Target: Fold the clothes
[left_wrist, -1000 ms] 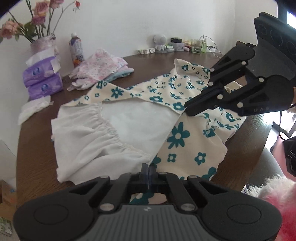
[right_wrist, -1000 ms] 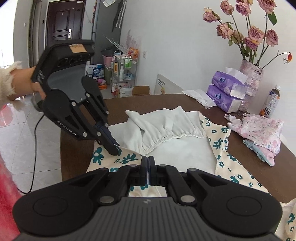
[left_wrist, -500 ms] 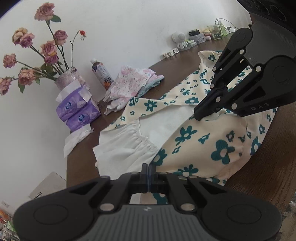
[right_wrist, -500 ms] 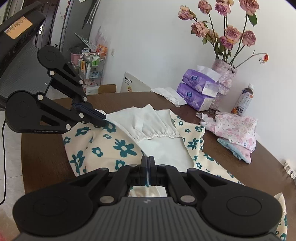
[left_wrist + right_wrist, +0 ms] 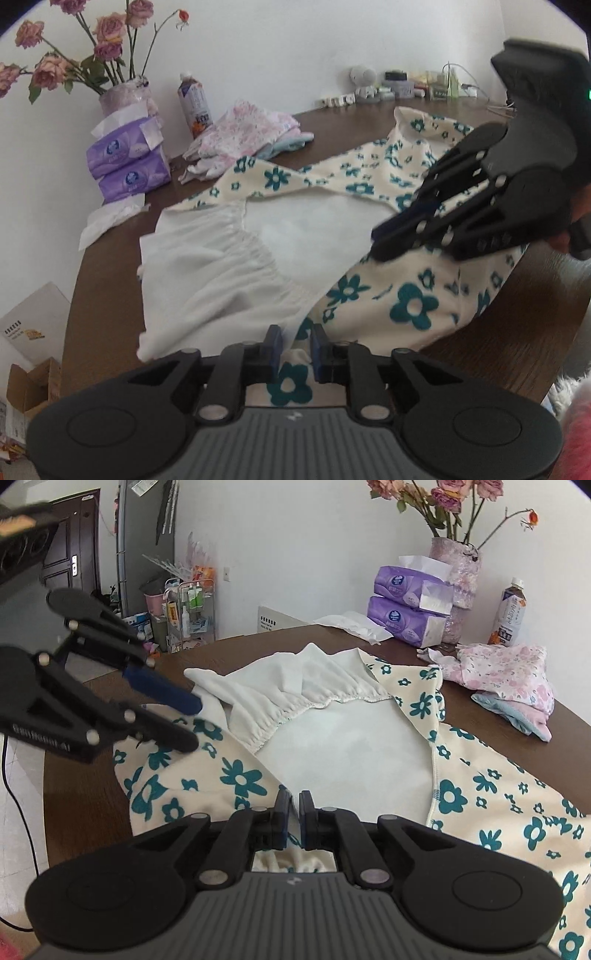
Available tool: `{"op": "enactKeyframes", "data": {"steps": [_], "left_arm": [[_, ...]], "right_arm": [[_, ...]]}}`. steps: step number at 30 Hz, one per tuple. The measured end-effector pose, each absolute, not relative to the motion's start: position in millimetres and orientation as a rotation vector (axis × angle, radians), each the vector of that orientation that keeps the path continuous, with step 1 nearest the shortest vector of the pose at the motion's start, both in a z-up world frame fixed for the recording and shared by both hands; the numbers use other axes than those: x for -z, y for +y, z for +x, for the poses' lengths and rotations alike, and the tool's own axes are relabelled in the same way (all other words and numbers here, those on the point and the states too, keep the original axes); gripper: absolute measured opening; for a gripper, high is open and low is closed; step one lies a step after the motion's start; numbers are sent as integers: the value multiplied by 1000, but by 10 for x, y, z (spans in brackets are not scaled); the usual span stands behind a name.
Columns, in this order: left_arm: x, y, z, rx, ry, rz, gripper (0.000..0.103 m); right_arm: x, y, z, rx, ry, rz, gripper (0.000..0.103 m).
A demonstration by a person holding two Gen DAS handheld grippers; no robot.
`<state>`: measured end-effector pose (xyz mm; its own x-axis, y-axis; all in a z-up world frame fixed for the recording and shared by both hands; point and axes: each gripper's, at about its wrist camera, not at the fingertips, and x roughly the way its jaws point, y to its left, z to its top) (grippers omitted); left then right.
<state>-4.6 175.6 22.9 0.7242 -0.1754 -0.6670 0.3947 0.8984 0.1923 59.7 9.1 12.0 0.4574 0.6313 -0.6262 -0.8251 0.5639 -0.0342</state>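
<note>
- Garment [image 5: 369,295]: cream cloth with teal flowers and a white gathered lining, spread on the brown bench [image 5: 517,314]; both printed sides lie turned in over the white middle, one edge near the bench rim
- Left gripper [image 5: 296,349]: fingers standing apart with printed cloth lying between them, not pinched; seemingly a let-go or a fresh hold
- Right gripper [image 5: 291,819]: fingers nearly together with a fold of cloth in the narrow gap; whether it bites cannot be told
- Pink clothes [image 5: 506,675]: piled well apart beside the bottle [image 5: 511,613], apparently set aside to leave working room
</note>
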Motion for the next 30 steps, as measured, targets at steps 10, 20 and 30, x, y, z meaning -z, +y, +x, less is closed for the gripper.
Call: {"op": "enactKeyframes", "data": {"steps": [10, 20, 30], "left_arm": [[-360, 1850, -176, 254, 630, 227, 16], [-244, 1188, -155, 402, 609, 246, 24], [-255, 1294, -156, 421, 641, 82, 23]], "right_arm": [[-264, -418, 397, -916, 626, -184, 22], [-111, -624, 79, -833, 589, -228, 23], [-309, -1506, -34, -584, 540, -122, 30]]}}
